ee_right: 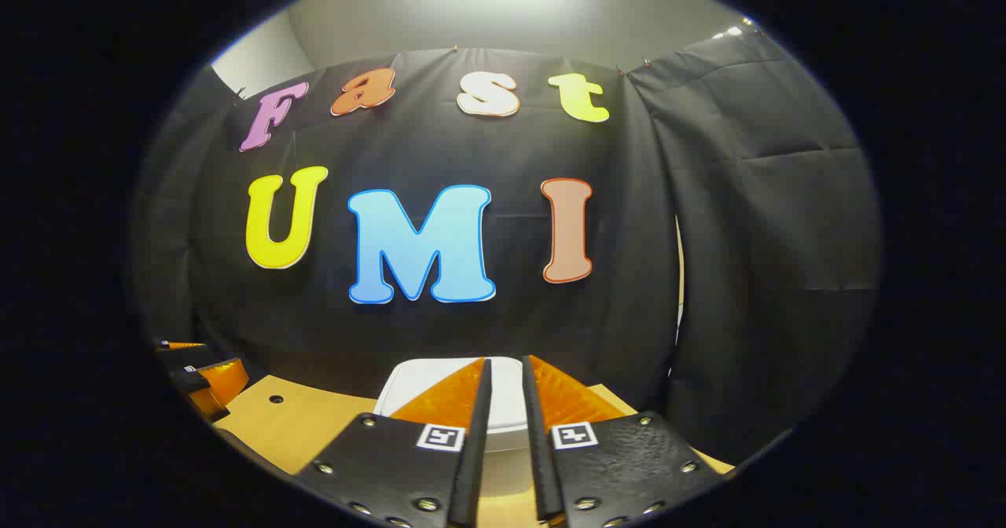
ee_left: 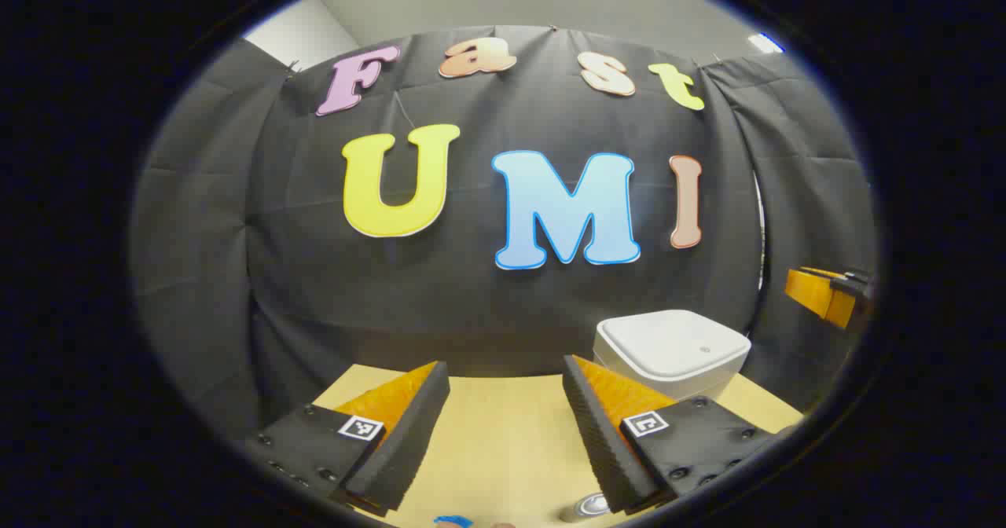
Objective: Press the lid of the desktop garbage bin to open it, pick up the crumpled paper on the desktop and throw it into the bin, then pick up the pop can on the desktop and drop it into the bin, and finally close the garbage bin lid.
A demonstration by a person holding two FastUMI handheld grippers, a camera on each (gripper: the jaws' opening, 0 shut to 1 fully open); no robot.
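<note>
The bin (ee_left: 672,351) stands on the worktop (ee_left: 503,441) with its lid (ee_left: 676,341) down. In the left gripper view it sits ahead of the left tongs (ee_left: 507,371) and to their right, partly behind the right finger. In the right gripper view the bin (ee_right: 409,386) lies straight ahead of the right tongs (ee_right: 507,371), showing on both sides of the fingers and through the narrow gap between them.

The can (ee_left: 585,506) shows at the bottom edge of the left gripper view, just below the left tongs' right finger; only its top is seen. A small blue item (ee_left: 453,522) lies at the same edge, below the gap between the fingers; what it is cannot be told.

Left tongs: released, fingers wide apart, nothing between them, held above the worktop.

Right tongs: nearly closed, a thin slit between the fingers, gripping nothing. They also show at the far right of the left gripper view, raised to the right of the bin.

The left tongs (ee_right: 200,371) show at the lower left edge of the right gripper view, beside a worktop (ee_right: 299,426) corner with a small hole (ee_right: 276,398).
</note>
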